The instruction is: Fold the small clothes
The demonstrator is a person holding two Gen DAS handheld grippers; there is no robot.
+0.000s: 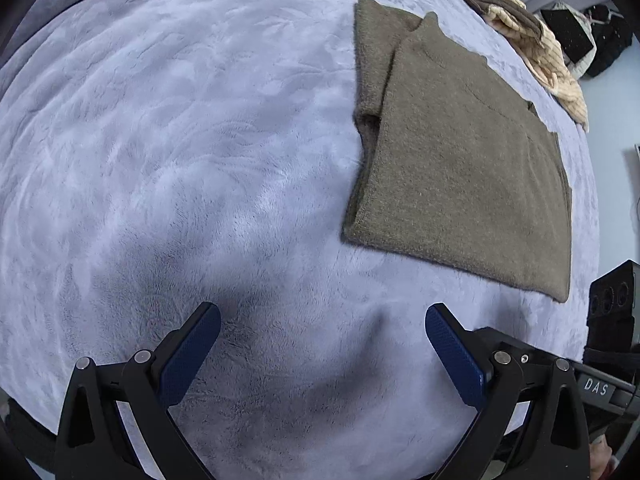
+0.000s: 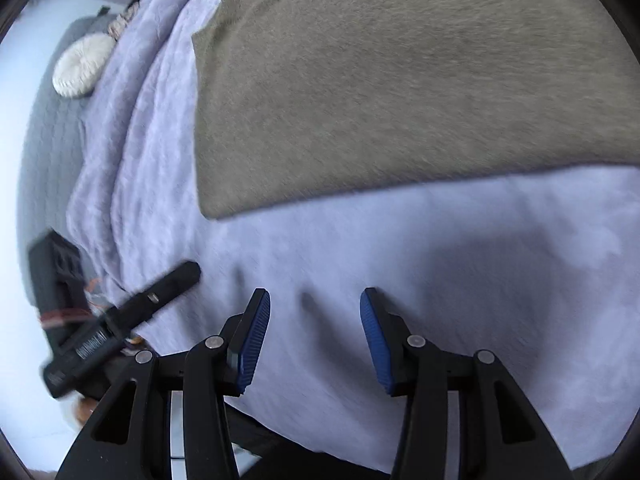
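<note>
An olive-brown knit garment [image 1: 460, 168] lies folded flat on a lavender fleece blanket [image 1: 160, 140], with a narrower folded part sticking out at its far left. My left gripper [image 1: 322, 310] hovers open over bare blanket, in front and to the left of the garment's near corner. In the right wrist view the same garment [image 2: 400, 80] fills the top. My right gripper [image 2: 315, 293] stands open over the blanket [image 2: 460, 264], just short of the garment's near edge, with nothing between its fingers. The left gripper's black finger [image 2: 176, 284] shows at the left.
A heap of beige and brown clothes [image 1: 532, 40] lies beyond the garment at the blanket's far edge. Dark items [image 1: 608, 40] sit past it. A round cream cushion [image 2: 80, 66] rests on a grey quilted cover [image 2: 52, 140] beside the blanket's left edge.
</note>
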